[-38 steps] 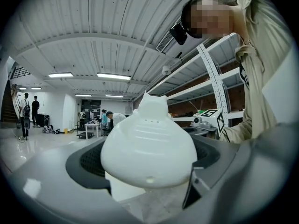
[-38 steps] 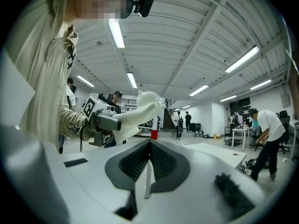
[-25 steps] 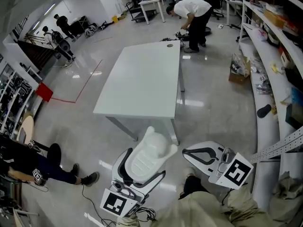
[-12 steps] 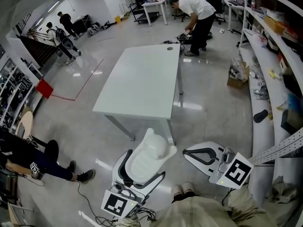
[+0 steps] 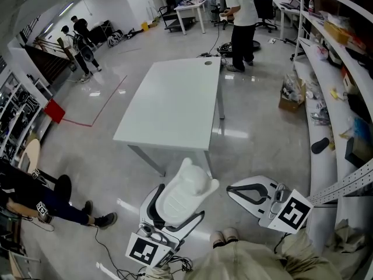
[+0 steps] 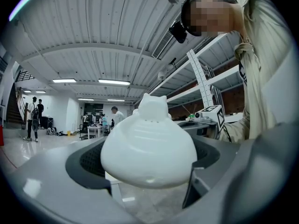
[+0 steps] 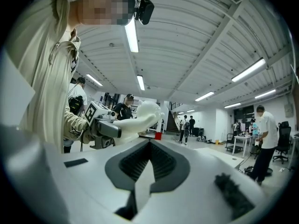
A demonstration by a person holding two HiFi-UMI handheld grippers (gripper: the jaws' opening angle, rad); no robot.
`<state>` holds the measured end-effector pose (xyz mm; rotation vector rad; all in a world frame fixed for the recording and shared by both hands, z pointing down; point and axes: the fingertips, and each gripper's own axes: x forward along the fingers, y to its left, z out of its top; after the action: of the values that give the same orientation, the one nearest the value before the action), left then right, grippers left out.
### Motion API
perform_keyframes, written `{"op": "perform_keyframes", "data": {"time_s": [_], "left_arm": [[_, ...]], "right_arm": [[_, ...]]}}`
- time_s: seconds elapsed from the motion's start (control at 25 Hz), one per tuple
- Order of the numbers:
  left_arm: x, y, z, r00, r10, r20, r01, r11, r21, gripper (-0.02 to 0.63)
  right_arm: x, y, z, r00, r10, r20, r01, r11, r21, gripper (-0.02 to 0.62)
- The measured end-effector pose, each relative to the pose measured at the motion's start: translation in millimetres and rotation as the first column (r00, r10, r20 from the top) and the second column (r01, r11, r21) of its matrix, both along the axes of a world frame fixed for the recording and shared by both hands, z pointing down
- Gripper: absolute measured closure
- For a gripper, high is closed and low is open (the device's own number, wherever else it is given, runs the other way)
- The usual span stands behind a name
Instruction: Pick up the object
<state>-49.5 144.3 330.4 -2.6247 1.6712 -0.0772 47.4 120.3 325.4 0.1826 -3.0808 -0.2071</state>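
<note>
One bulbous white object [image 5: 186,190] — in left hand-held gripper [image 5: 175,206].

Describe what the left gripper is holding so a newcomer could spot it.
Start at the white table mid-floor in the head view; just below its near corner is the left gripper. Its jaws clamp a glossy white rounded object with a small two-eared knob on top, unlike the right gripper beside it, shut and empty.

There are two grippers (left gripper [image 5: 178,206], right gripper [image 5: 236,188]), one white rounded object [image 5: 189,185], two white tables (large table [image 5: 175,98], small table [image 5: 188,5]), one red box [image 5: 54,113], and four other people [image 5: 239,7], one seated person [image 5: 32,196] among them.
</note>
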Motion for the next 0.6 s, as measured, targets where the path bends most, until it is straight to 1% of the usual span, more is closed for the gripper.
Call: {"op": "perform_keyframes", "data": {"time_s": [0.6], "left_arm": [[-5.6,-4.7,-0.4,1.0,0.0,0.002,0.0,1.0,0.006,0.098]], "right_arm": [[-3.6,-2.2,-3.7,1.0,0.003,0.0,-0.003,1.0,0.016,0.592]]}}
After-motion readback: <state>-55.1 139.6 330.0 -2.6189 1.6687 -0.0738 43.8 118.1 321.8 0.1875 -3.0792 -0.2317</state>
